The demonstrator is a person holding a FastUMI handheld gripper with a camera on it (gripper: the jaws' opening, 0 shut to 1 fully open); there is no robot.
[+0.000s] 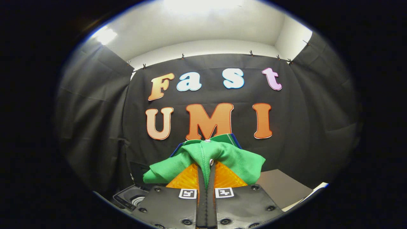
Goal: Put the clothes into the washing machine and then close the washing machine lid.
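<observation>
Green knit cloth, the garment (208,156), is bunching up between the fingers (190,178) of the gripper (206,173), and it is the landmark for everything else here. The two fingers are lying almost together with a fold of the fabric running down the narrow slit between them, so the jaws are pinching the garment and holding it off any surface. Most of the cloth is spilling out ahead of the fingertips and draping to both sides, a little more toward the right; a blue edge and a small snap are showing at its top.

Below the garment and off to its left, a dark appliance with a round opening, which I am judging to be the washing machine (132,198), is peeking out beside the gripper body. Whether its lid is up cannot be told from here. Below the garment to the right, a flat grey board (281,187) is lying on the work surface.

The coming move is turning on that offset: the machine's opening is sitting lower than the hanging garment and leftward of it, so the carry is needing to go down and left before any release.
</observation>
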